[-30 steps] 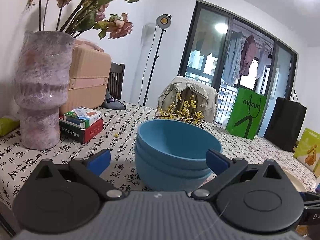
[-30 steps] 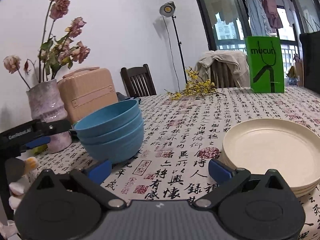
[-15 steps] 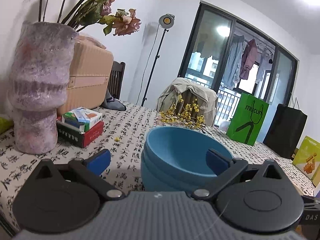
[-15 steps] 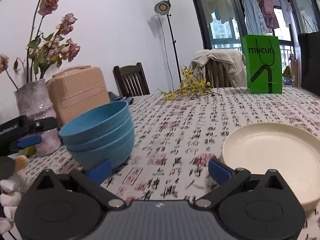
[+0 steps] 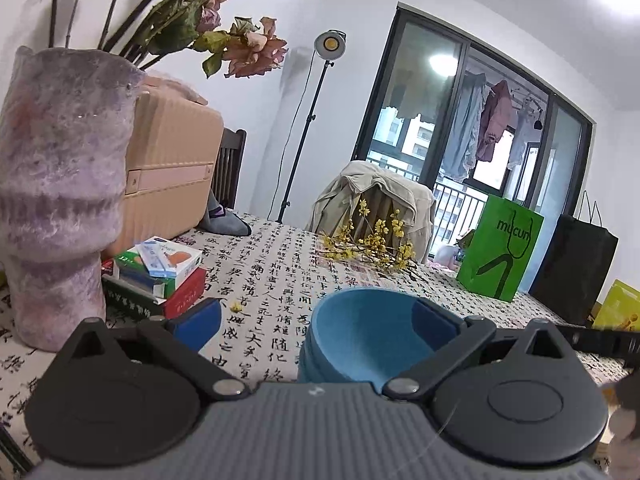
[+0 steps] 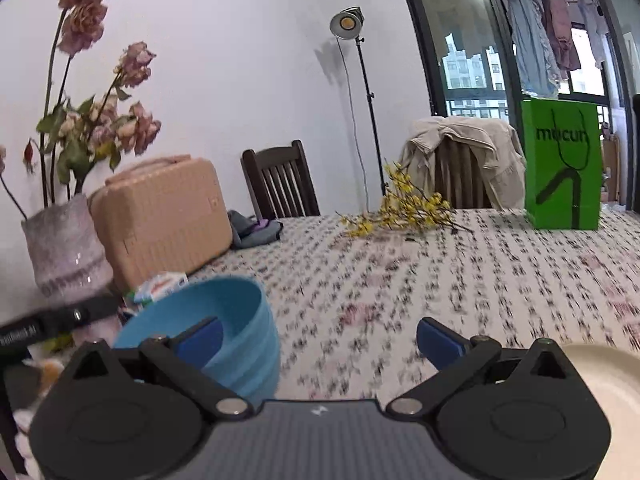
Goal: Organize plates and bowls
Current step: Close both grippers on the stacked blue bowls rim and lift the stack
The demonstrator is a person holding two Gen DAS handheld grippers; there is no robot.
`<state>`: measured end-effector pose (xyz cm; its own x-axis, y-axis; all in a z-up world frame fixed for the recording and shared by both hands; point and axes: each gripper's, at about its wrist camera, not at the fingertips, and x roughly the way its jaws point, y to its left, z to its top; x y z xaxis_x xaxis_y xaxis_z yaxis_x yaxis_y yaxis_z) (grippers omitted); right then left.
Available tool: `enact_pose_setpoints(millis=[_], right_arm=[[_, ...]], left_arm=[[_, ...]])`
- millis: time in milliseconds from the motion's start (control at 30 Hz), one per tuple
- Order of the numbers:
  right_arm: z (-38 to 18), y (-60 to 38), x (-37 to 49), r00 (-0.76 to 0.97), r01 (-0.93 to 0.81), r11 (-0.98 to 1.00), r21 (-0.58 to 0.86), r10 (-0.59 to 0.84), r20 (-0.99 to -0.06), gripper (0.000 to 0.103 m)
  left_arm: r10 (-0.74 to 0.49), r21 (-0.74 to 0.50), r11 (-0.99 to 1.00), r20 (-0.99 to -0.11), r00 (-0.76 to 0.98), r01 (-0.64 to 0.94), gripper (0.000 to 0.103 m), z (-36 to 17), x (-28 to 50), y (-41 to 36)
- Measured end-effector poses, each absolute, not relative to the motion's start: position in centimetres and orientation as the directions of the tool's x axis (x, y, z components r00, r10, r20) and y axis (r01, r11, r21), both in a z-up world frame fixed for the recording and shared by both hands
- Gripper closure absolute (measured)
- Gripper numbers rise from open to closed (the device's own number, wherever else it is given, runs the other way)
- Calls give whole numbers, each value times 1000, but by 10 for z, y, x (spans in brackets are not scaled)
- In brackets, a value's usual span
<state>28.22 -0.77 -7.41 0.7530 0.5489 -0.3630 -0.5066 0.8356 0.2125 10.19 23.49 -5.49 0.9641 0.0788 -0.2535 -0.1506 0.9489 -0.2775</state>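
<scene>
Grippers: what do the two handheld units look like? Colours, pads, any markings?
Both match. The left gripper and right gripper each have a ribbed grey body with a small white logo, two round black discs, black linkage arms on silver pivot pins, and blue pads on the fingertips. In the right wrist view, a black bar of the left unit carries white lettering, too blurred to read.

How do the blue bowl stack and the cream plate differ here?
The blue bowl stack is deep, with tall ribbed sides; the cream plate is shallow and flat. The bowls sit left of the right hand-held gripper, its left finger over the rim; the plate sits at its right, cut off by the frame. Both rest on the patterned tablecloth.
</scene>
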Motion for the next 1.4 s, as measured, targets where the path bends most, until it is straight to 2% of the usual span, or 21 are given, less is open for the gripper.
enact_pose_setpoints(millis=[300, 733, 967, 1400], right_arm=[[-54, 22, 313, 661, -585, 786, 202, 606, -443, 0], [-51, 52, 357, 479, -600, 716, 357, 679, -556, 0], [-69, 64, 374, 381, -557, 719, 416, 666, -641, 1], [-108, 80, 389, 185, -491, 715, 497, 643, -743, 14]], left_arm=[[74, -288, 943, -303, 950, -166, 0, -55, 124, 244], [75, -332, 917, -403, 912, -222, 0, -58, 142, 259], [-39, -433, 879, -477, 878, -197, 0, -65, 156, 269], [-180, -536, 809, -618, 766, -242, 0, -89, 184, 269]])
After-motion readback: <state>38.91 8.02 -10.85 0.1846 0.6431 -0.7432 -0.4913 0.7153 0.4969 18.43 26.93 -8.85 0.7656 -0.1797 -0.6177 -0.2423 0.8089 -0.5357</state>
